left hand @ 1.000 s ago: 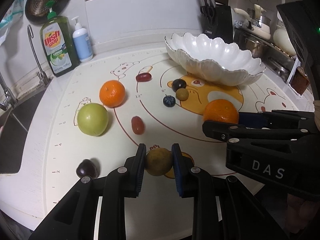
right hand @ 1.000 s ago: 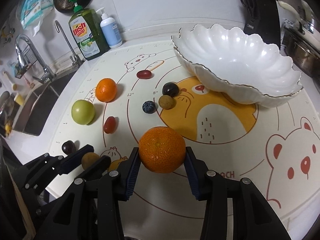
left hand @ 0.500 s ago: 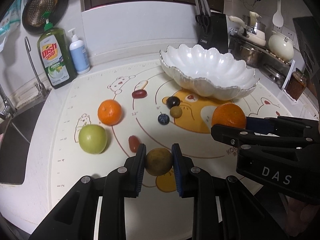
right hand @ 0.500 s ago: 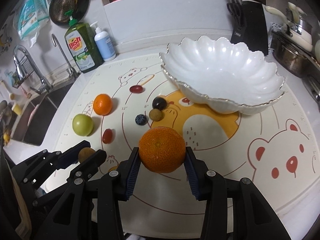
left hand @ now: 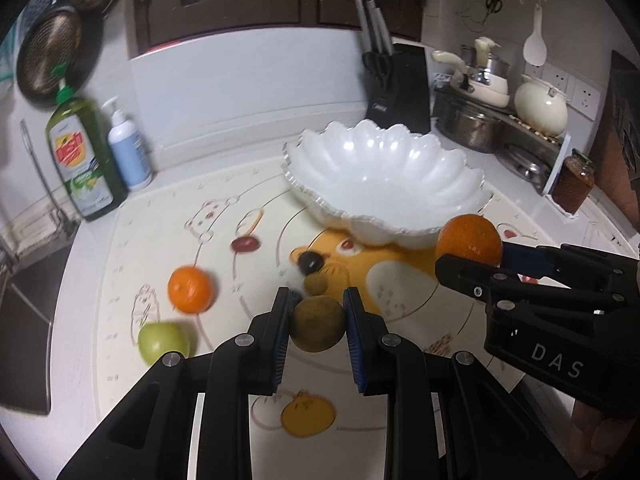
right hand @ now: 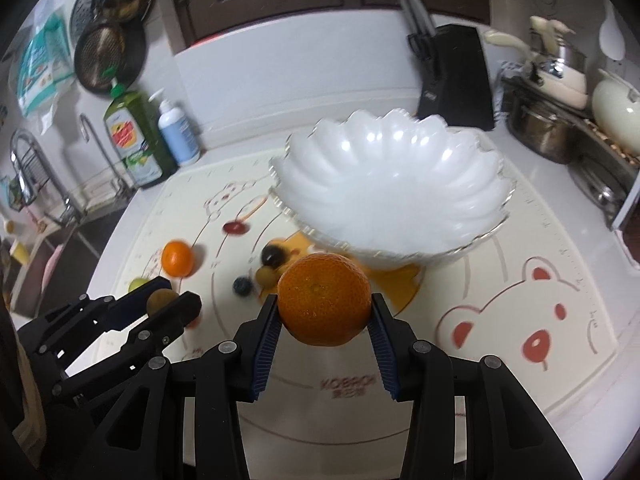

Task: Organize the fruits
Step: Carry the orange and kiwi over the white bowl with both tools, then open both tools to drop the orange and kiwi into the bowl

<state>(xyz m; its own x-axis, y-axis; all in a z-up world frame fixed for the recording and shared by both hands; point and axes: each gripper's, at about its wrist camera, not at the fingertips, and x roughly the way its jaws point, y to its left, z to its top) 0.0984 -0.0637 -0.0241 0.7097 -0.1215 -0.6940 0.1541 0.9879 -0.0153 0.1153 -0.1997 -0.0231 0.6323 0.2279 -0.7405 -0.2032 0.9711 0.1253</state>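
My right gripper (left hand: 472,258) carries white letters "DAS" on its black body, at four o'clock in the left wrist view. The mat (right hand: 460,380) shows "KOBACH", uncertain, upside down. The dish soap bottle (left hand: 80,160) label is blurred.

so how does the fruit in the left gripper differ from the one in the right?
The brown fruit in the left gripper is dull olive-brown; the orange in the right gripper is bright with pitted peel. The brown fruit is clearly smaller than the orange, so the left jaws stand closer together than the right ones. Shared: both are round, pinched between blue pads, and held up off the mat in front of the empty white bowl.
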